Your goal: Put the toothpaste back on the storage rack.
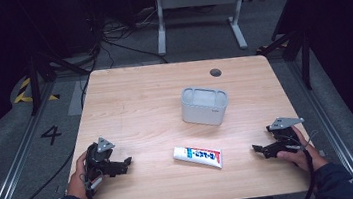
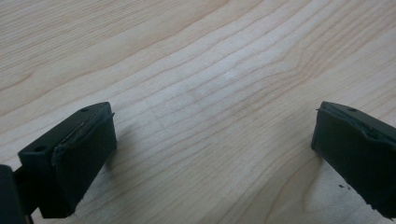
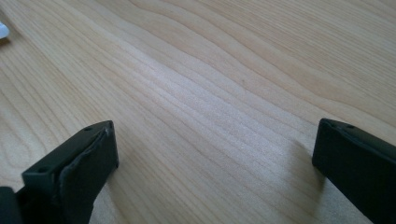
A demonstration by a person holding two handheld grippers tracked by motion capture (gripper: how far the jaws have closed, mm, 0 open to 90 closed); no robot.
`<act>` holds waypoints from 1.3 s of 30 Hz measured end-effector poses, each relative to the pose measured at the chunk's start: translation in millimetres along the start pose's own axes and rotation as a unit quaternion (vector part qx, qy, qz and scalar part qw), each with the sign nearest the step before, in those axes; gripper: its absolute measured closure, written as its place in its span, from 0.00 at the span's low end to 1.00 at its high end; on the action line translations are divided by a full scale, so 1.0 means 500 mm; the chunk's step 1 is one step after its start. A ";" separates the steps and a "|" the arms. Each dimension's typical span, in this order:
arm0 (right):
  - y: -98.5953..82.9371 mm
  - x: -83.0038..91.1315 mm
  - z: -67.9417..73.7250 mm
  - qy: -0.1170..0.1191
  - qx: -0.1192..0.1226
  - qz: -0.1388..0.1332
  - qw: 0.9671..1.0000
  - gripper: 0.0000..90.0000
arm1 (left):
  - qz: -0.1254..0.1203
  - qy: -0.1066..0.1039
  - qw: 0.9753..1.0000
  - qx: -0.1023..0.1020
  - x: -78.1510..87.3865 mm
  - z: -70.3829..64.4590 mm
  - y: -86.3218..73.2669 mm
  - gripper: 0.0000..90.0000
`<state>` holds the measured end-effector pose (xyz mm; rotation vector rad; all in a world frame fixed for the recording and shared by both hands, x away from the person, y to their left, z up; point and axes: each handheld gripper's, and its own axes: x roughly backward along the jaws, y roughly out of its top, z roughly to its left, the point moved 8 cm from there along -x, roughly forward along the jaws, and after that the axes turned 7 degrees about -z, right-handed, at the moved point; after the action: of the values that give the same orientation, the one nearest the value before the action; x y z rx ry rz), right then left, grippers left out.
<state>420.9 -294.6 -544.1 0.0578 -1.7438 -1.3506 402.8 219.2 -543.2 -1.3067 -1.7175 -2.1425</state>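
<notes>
Pale wood-grain bench [image 1: 130, 110], grey ribbed plastic tub [image 1: 205, 106] at centre, flat white tube [image 1: 197, 157] near the front edge.

You hold your left gripper [image 1: 125, 163] and right gripper [image 1: 256, 148] low at the front corners (both empty), their matte black jaws wide apart over bare wood.

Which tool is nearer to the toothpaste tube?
Right, narrowly. The right tool lies just off the toothpaste tube's cap end; the left tool sits slightly farther off its other end.
</notes>
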 end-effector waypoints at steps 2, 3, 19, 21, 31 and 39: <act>0.000 0.000 0.000 0.000 0.000 0.000 1.000 0.01 | -0.002 -0.010 1.000 -0.011 0.000 0.001 0.001 0.01; 0.000 0.000 0.000 0.000 0.000 0.000 1.000 0.01 | -0.001 -0.014 1.000 -0.017 -0.001 0.002 0.002 0.01; 0.013 -0.018 -0.002 0.023 0.018 0.001 1.000 0.00 | 0.061 -0.072 0.991 -0.100 -0.012 -0.026 0.024 0.01; 0.014 -0.018 -0.002 0.023 0.018 0.001 1.000 0.00 | 0.076 -0.071 0.988 -0.111 -0.014 -0.029 0.031 0.02; 0.013 -0.017 -0.001 0.015 0.014 0.000 1.000 0.00 | 0.073 -0.132 0.976 -0.156 -0.032 -0.083 0.060 0.24; 0.012 -0.015 -0.001 0.009 0.009 0.000 1.000 0.01 | 0.082 -0.164 0.964 -0.192 -0.040 -0.125 0.093 0.23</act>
<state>428.2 -288.5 -544.1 0.0804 -1.7408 -1.3302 406.8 142.3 -521.1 -1.9232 -1.2553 -2.3419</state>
